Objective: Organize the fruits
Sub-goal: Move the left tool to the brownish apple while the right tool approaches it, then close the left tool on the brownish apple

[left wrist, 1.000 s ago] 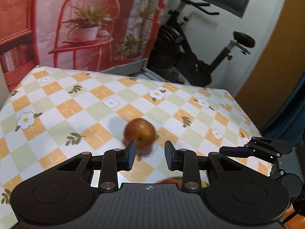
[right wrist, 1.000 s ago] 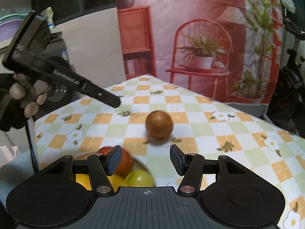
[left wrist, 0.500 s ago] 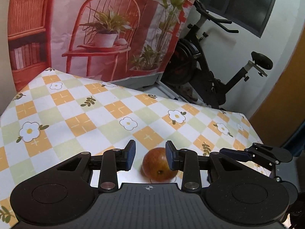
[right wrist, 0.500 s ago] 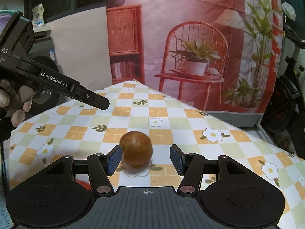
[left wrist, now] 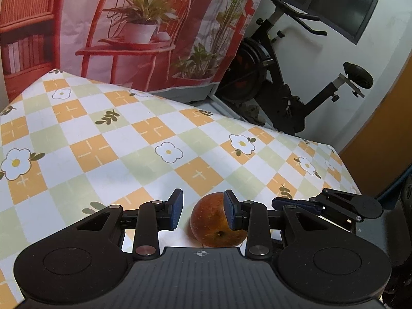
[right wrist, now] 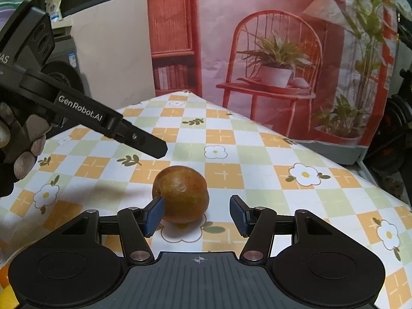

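A single reddish-brown apple rests on the checked tablecloth. My right gripper is open and low just before it; its left pad overlaps the apple's left edge without pressing, and the right pad stands well clear. In the left wrist view the apple lies beyond and below my left gripper, partly hidden by the right pad. The left jaws stand narrowly apart with nothing gripped. From the right wrist view, the left gripper's fingers hover above and left of the apple.
A gloved hand holds the left gripper. The right gripper's finger shows beside the apple in the left wrist view. The table's far edge meets a printed backdrop; an exercise bike stands beyond the right corner.
Both grippers have come forward and down toward the apple, which now sits lower and larger in each view. The plate of fruit seen earlier under the right gripper has dropped out of view.
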`<act>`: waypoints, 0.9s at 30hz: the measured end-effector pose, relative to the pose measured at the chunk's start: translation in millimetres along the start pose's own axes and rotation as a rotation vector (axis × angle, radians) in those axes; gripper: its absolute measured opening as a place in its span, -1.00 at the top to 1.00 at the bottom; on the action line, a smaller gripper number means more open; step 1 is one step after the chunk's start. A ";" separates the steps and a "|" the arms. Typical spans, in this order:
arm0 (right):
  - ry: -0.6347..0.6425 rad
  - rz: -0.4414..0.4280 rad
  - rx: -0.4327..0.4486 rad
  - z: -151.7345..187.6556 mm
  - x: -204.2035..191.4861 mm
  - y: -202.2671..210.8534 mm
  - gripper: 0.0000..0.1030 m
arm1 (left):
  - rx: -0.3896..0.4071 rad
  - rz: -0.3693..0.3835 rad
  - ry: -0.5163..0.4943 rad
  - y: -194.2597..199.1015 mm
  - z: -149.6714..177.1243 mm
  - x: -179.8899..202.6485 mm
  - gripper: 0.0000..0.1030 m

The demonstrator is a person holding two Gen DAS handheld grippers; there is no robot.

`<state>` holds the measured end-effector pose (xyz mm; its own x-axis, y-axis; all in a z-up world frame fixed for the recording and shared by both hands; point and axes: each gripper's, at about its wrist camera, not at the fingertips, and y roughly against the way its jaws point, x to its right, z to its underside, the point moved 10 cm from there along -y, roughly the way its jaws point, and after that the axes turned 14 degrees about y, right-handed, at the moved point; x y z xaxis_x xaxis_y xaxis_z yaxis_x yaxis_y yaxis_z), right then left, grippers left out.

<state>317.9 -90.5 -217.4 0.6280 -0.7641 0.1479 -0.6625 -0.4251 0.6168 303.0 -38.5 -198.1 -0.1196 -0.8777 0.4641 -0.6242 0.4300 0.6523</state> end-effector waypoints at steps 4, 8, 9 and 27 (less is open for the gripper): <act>0.020 -0.019 -0.005 1.3 -5.1 -5.9 -0.10 | 0.010 -0.001 0.002 -0.1 -2.4 0.7 -0.01; 0.035 -0.039 -0.011 0.4 -10.8 -13.3 -0.11 | 0.010 0.014 -0.004 -0.5 -3.6 4.5 -0.01; 0.041 -0.040 -0.013 -0.1 -11.8 -15.1 -0.11 | 0.011 0.014 -0.010 -0.8 -3.7 5.2 -0.01; 0.128 -0.025 -0.036 -7.2 -21.9 -45.8 -0.15 | 0.008 0.021 -0.007 -3.8 -4.4 1.4 0.00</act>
<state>337.4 -50.8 -243.3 0.6928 -0.6840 0.2285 -0.6322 -0.4235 0.6489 308.5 -40.5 -197.3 -0.1381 -0.8696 0.4740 -0.6280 0.4470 0.6371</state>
